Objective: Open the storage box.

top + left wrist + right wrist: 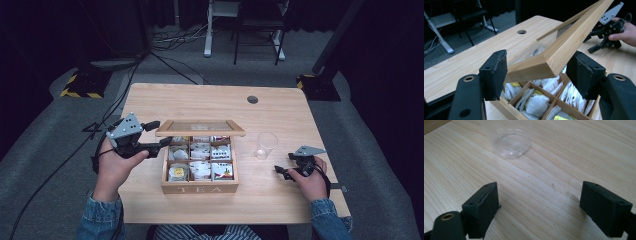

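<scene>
A dark room with grey carpet and trailing cables surrounds the pale wood-grain surface (280,115). At its middle stands the wooden tea box (200,188), compartments packed with paper sachets, its framed lid (564,50) raised. The left tool (539,72) straddles the lid's corner, jaws apart. Near a clear plastic cup (510,142), the right tool (540,202) rests with jaws wide apart.
</scene>
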`<action>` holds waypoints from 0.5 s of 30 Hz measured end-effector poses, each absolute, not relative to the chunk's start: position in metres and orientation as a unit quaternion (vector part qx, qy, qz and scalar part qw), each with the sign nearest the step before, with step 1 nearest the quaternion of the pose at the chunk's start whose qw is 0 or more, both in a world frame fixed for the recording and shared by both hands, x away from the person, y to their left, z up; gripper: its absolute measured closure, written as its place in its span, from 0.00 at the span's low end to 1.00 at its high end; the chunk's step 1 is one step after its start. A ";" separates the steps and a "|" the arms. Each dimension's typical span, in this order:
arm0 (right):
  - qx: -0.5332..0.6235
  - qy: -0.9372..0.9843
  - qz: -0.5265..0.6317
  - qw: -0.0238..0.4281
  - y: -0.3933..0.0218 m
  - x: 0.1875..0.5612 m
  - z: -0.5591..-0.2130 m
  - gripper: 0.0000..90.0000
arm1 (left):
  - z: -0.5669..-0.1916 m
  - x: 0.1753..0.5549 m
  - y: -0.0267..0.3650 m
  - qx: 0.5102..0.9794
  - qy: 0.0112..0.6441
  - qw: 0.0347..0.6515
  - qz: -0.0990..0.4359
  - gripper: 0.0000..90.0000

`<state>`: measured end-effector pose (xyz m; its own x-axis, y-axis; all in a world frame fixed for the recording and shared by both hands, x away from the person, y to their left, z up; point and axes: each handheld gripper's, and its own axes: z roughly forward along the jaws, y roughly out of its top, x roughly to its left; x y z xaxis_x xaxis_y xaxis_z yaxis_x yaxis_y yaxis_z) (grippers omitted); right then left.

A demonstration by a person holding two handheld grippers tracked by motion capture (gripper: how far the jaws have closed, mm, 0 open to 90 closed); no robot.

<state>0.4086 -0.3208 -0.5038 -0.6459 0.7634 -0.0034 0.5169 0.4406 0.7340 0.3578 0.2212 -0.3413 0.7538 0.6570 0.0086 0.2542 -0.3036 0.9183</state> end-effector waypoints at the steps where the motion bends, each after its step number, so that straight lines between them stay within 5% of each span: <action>1: 0.385 0.831 0.363 0.170 -0.321 0.409 -0.504 0.18 | -0.341 0.359 0.221 0.784 0.289 0.513 0.198 0.38; 15: 0.424 0.808 0.369 0.177 -0.323 0.397 -0.494 0.30 | -0.342 0.364 0.220 0.779 0.285 0.525 0.193 0.38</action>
<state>0.3969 -0.3231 -0.4943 -0.5782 0.8155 0.0260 0.5537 0.3688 0.7466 0.3645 0.2203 -0.3420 0.7634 0.6460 0.0016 0.2407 -0.2867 0.9273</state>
